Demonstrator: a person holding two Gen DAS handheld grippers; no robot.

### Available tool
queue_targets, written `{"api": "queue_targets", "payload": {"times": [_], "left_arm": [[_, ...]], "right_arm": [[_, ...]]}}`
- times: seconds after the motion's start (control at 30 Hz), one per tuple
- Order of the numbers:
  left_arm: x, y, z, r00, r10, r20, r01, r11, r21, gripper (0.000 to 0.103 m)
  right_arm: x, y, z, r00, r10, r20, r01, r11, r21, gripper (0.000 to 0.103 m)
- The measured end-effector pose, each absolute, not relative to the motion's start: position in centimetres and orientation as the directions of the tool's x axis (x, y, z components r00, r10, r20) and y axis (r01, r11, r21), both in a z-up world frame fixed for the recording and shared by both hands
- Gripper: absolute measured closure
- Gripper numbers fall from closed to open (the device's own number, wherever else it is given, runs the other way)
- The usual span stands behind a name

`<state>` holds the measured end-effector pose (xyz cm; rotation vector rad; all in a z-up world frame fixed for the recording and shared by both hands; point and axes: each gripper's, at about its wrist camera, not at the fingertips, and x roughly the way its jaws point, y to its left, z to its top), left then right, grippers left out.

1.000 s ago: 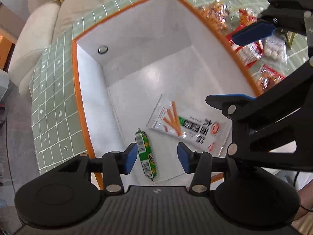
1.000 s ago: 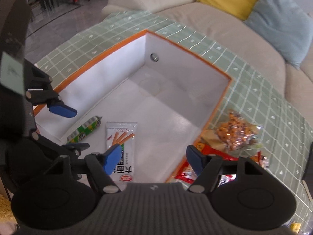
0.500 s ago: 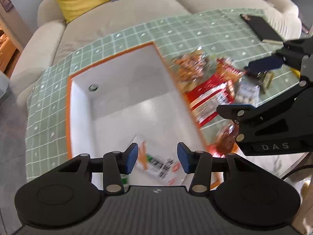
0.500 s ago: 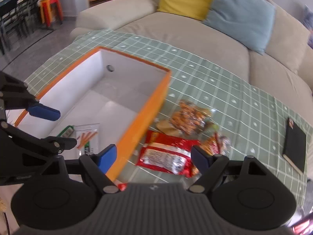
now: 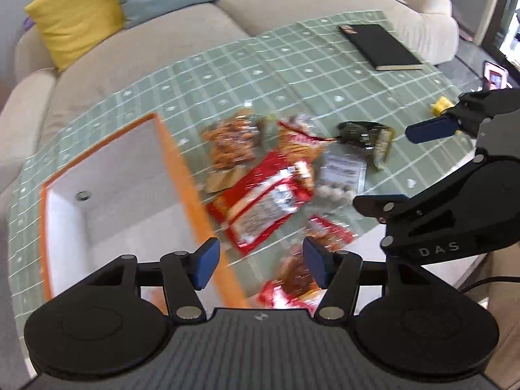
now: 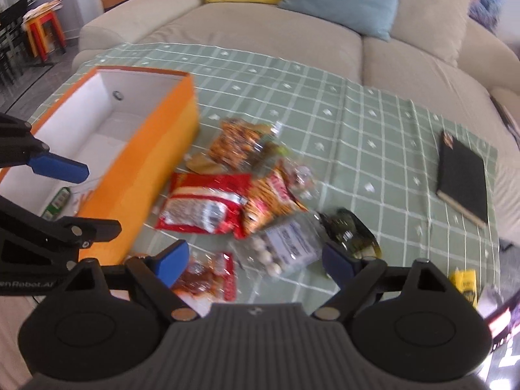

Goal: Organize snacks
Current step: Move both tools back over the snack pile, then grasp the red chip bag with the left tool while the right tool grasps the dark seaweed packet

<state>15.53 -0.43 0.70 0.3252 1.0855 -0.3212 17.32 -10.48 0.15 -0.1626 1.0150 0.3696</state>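
A beige sofa backs our green checked table [image 6: 373, 123]. Our left gripper [image 5: 258, 261] and right gripper [image 6: 256, 261] gape wide, holding nothing. The box [image 6: 143, 149] at left holds two snacks; the pile [image 6: 227, 191] at centre remains, so we judge most work left.

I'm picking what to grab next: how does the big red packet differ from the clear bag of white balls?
The big red packet is opaque red with a silvery panel and lies nearer the orange box; the clear bag of white balls is see-through with a white label and lies closer to the right gripper. The red packet looks larger. Both lie flat on the green checked cloth, outside the box, ungripped.
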Motion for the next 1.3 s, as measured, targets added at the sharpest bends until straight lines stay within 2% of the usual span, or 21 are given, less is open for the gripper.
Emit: {"api": "queue_targets", "payload": {"times": [0.07, 0.27, 0.43, 0.63, 1.13, 1.17, 1.3], "left_arm": [[15.8, -1.5, 0.1, 0.423, -0.110, -0.899, 0.428, 0.899, 0.091, 0.027], [16.2, -4.4, -2.4, 0.398, -0.148, -0.905, 0.485, 0.872, 0.071, 0.027], [17.2, -5.5, -4.5, 0.389, -0.131, -0.912, 0.494, 0.865, 0.086, 0.027], [19.5, -4.9, -5.9, 0.384, -0.080, -0.920, 0.475, 0.871, 0.123, 0.026], [24.0, -5.6, -9.7, 0.313, 0.081, -0.946, 0.689, 0.666, 0.285, 0.019], [24.2, -5.6, -10.0, 0.311, 0.087, -0.946, 0.702, 0.650, 0.291, 0.018], [24.8, -5.8, -10.8, 0.289, 0.082, -0.954, 0.741, 0.612, 0.277, 0.018]], "right_arm": [[17.3, -11.9, -0.5, 0.464, 0.220, -0.858, -0.350, 0.936, 0.051, 0.017], [17.3, -16.0, -3.0, 0.461, 0.194, -0.866, -0.278, 0.958, 0.067, 0.017], [17.6, -18.3, -5.6, 0.439, 0.184, -0.879, -0.232, 0.969, 0.087, 0.020], [18.8, -19.7, -7.9, 0.422, 0.218, -0.880, -0.206, 0.968, 0.141, 0.021], [25.4, -20.4, -9.8, 0.435, 0.265, -0.861, -0.247, 0.954, 0.169, 0.023], [25.8, -20.3, -9.9, 0.433, 0.266, -0.861, -0.255, 0.953, 0.166, 0.025], [27.2, -19.6, -10.6, 0.417, 0.275, -0.866, -0.301, 0.941, 0.154, 0.026]]}}
